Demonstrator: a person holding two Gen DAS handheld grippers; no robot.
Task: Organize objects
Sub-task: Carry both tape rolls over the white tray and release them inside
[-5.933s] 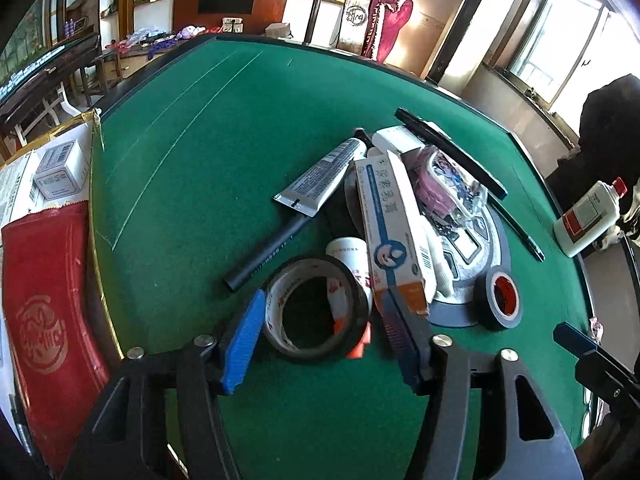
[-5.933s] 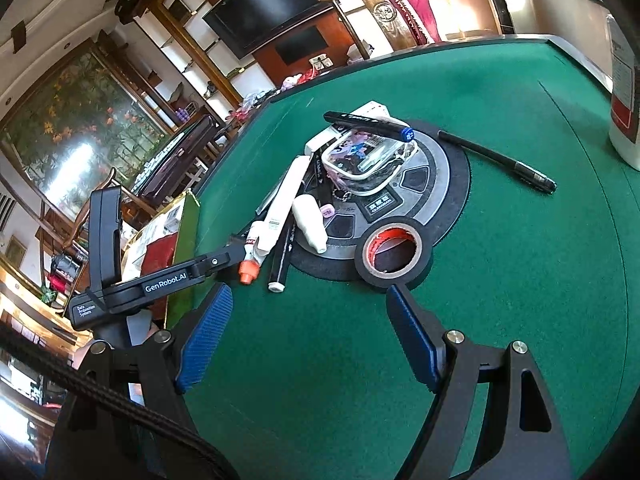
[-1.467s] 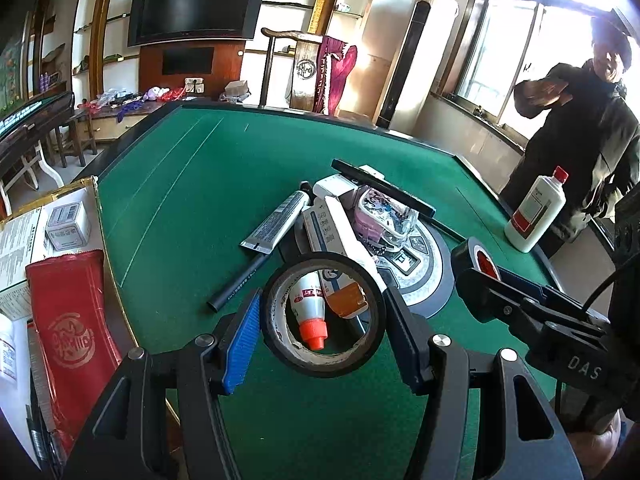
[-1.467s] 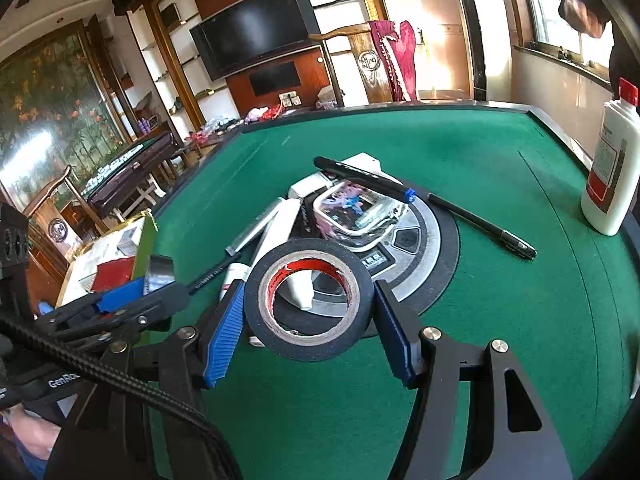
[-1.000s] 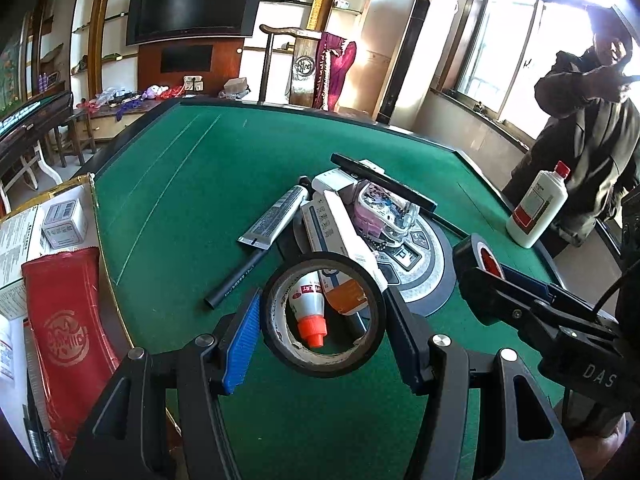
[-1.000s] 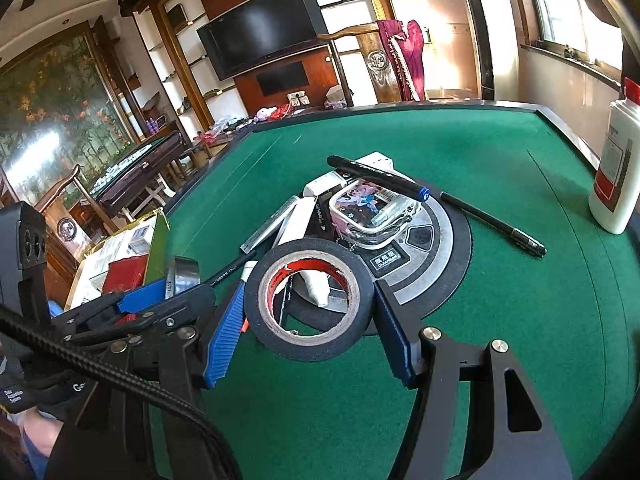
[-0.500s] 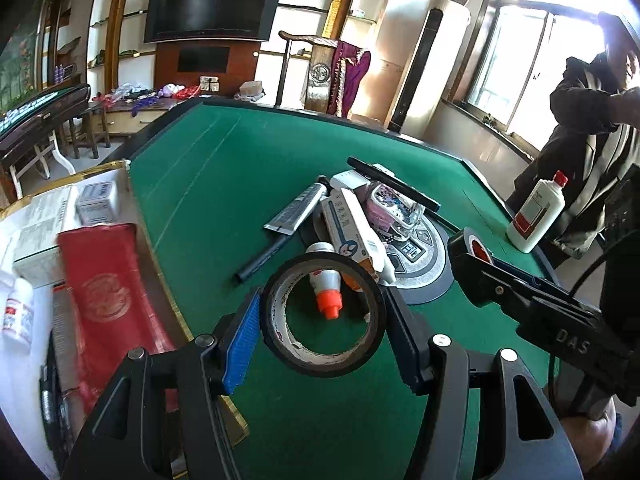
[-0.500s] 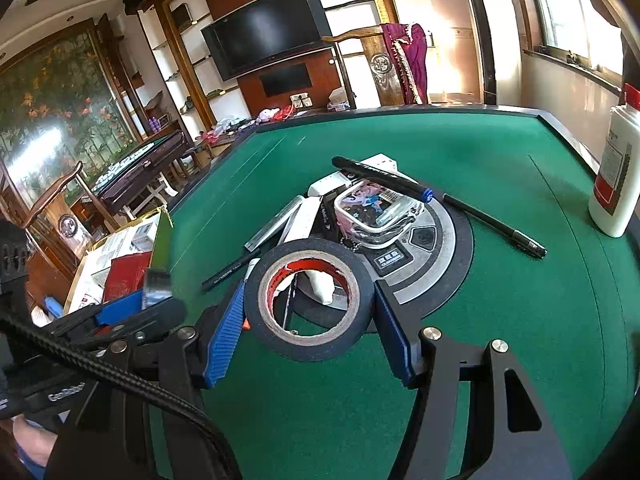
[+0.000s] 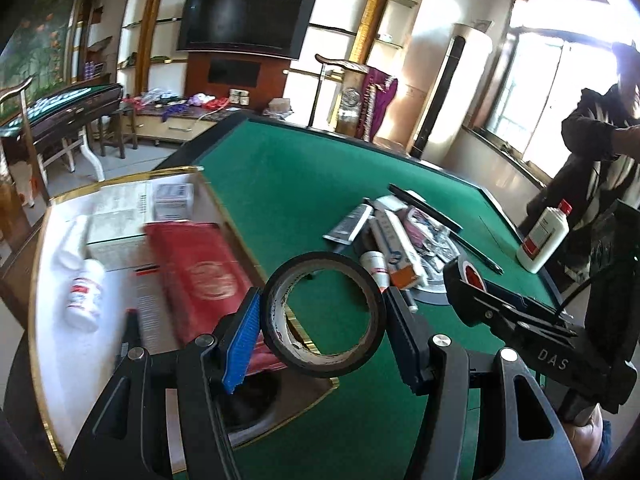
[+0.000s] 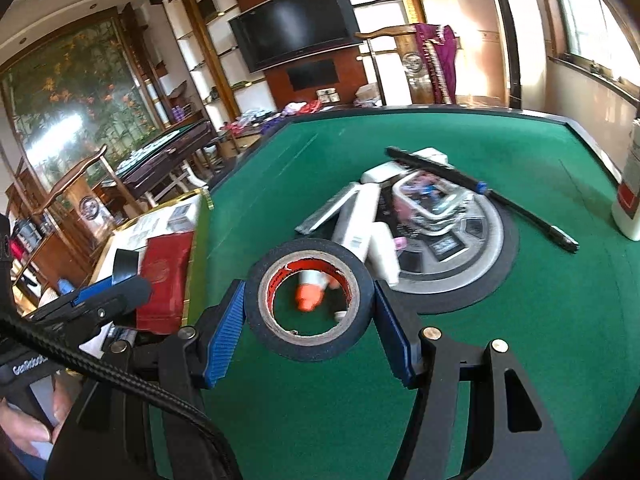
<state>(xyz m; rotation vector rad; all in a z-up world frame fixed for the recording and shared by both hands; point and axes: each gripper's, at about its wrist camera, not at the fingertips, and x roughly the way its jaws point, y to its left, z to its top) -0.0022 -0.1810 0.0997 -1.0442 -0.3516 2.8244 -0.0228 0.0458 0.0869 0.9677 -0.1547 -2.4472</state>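
1. Left wrist view: the left gripper (image 9: 323,316) squeezes a black tape roll (image 9: 322,314) with a brown inside. Both blue pads (image 9: 241,340) press on its sides.
2. The roll hangs in the air, over the gold edge where the white tray (image 9: 52,344) meets the green table (image 9: 288,184).
3. In the tray lie a red packet (image 9: 196,276), a small white bottle (image 9: 85,296) on its side, and some white boxes (image 9: 173,201) at the far end.
4. A pile of things sits farther out on the table: a gray tube (image 9: 350,224), a long white box (image 9: 396,246), and a black pen (image 9: 424,205) on top.
5. A white bottle with a red cap (image 9: 544,242) stands alone near the table's right edge, well apart from the pile.
6. The right gripper (image 9: 470,280) shows at the right, with a bit of red-cored tape at its tip.
7. Right wrist view: the right gripper (image 10: 308,304) pinches a black tape roll with a red core (image 10: 308,304), held above the green table (image 10: 520,360).
8. Through the hole you can see a white tube with an orange cap (image 10: 310,292), a bit blurry.
9. Behind it is a round gray and black disc (image 10: 472,248) with a clear plastic case (image 10: 428,198) resting on it.
10. A long black pen (image 10: 536,220) lies to the right of the disc.
11. The left gripper (image 10: 100,292) and the red packet (image 10: 164,276) show at the left.
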